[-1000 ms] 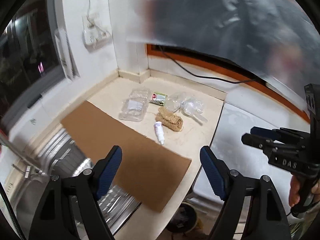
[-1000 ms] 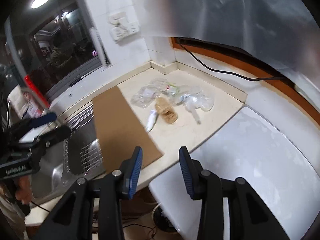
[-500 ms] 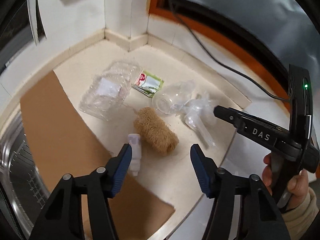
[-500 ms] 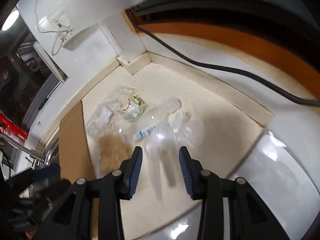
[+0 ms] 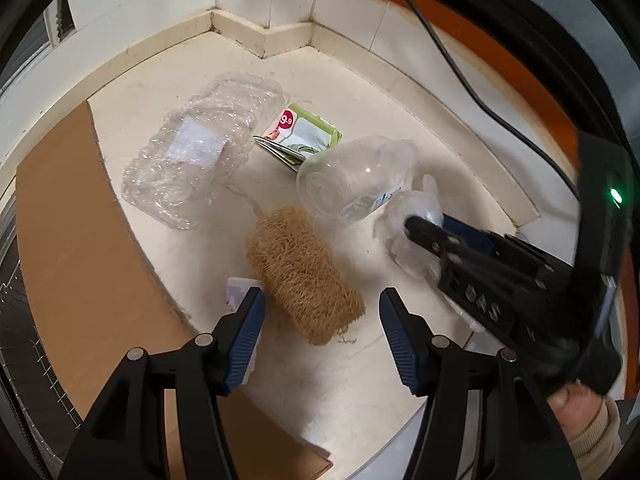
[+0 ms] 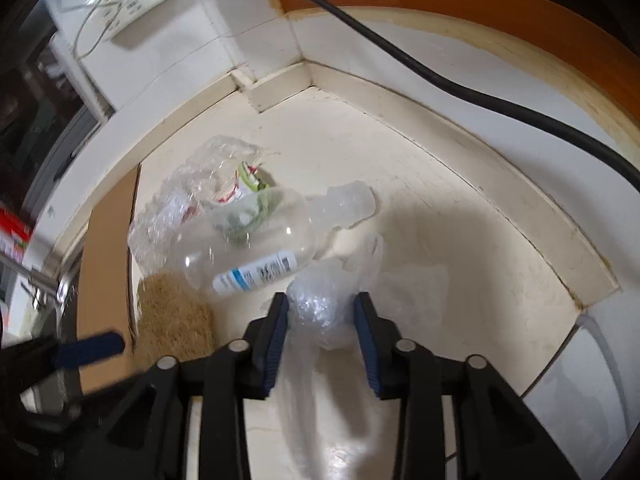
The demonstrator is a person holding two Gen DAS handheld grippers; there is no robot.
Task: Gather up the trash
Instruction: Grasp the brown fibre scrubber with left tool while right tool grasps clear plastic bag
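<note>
Closing on the crumpled plastic wrap [image 6: 320,312], the right hand-held gripper [image 6: 320,310] has just been narrowing, pads at its sides on the worktop [image 6: 460,240]. Squeeze fully before lifting, sparing the clear bottle [image 6: 256,240] beside. The left hand-held gripper [image 5: 320,320] stands spread over the loofah [image 5: 304,272].

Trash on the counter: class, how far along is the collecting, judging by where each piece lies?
Done: nothing visibly; the clear bottle, clamshell tray, green packet and loofah lie on the counter. In hand: the right gripper has just been closing around crumpled plastic wrap. The left gripper hangs open over the loofah.
</note>
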